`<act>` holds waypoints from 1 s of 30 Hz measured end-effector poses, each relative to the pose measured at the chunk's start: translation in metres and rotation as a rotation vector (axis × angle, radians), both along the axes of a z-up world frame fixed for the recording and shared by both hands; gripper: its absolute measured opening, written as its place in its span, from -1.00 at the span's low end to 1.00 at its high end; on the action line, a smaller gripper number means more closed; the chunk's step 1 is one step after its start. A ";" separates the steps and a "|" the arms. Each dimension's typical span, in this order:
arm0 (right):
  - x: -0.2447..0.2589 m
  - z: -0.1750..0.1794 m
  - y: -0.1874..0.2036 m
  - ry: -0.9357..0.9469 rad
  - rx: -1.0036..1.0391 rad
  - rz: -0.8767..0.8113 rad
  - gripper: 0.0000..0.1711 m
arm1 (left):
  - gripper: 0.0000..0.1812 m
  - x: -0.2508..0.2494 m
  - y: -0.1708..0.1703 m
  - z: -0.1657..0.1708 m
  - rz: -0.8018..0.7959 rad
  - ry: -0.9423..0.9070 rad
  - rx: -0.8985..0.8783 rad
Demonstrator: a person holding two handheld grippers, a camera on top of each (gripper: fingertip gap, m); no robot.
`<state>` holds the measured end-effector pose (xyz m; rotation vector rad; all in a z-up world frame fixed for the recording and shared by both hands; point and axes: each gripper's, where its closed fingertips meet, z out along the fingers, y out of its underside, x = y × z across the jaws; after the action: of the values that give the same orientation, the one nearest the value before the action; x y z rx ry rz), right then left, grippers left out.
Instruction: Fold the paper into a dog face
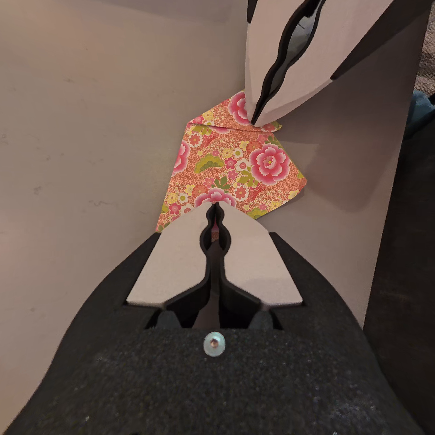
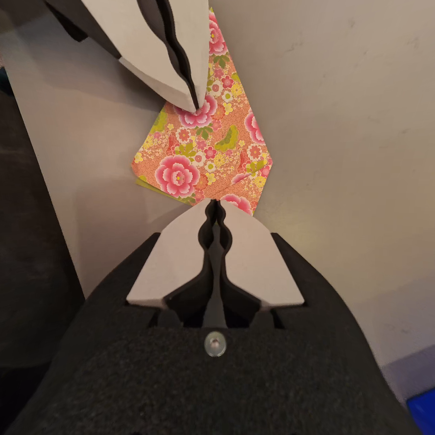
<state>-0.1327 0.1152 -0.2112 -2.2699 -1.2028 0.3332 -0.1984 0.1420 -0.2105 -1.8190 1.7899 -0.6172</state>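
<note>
Basically, the paper is thin origami stock w/ a busy floral print: big pink peonies, small white and yellow blooms, lime-green leaves, over an orange scale pattern. It's folded into an angular, roughly kite-like shape w/ crisp creases, lying flat on a smooth matte beige table that shows a few faint scuffs. In the right wrist view the paper shows a lime-green underside peeking out along its lower left edge, plus a small folded flap at its right corner.

Both grippers have pale, flat-faced fingers tapering to points, w/ black wavy inner pads, set in a dark grainy foam-like body w/ a silver screw at centre.

Left gripper: jaws closed, tips together, pinching the near edge of the paper; a sliver of the print shows between the pads. Right gripper comes in from the top of the left view, jaws closed, tips on the far folded edge by a pink flower.

From its own view the right gripper is shut at the paper's near edge; can't tell if any paper sits between the pads. Left gripper tips press on a pink bloom near the paper's left side
</note>
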 end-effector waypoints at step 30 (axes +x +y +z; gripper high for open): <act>-0.060 0.001 0.065 0.091 0.039 0.229 -0.99 | -1.00 -0.010 0.012 0.000 -0.086 -0.049 -0.006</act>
<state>-0.1927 0.1804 -0.2105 -2.0645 -1.4109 0.4893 -0.2084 0.1543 -0.2101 -1.7231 1.8432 -0.6941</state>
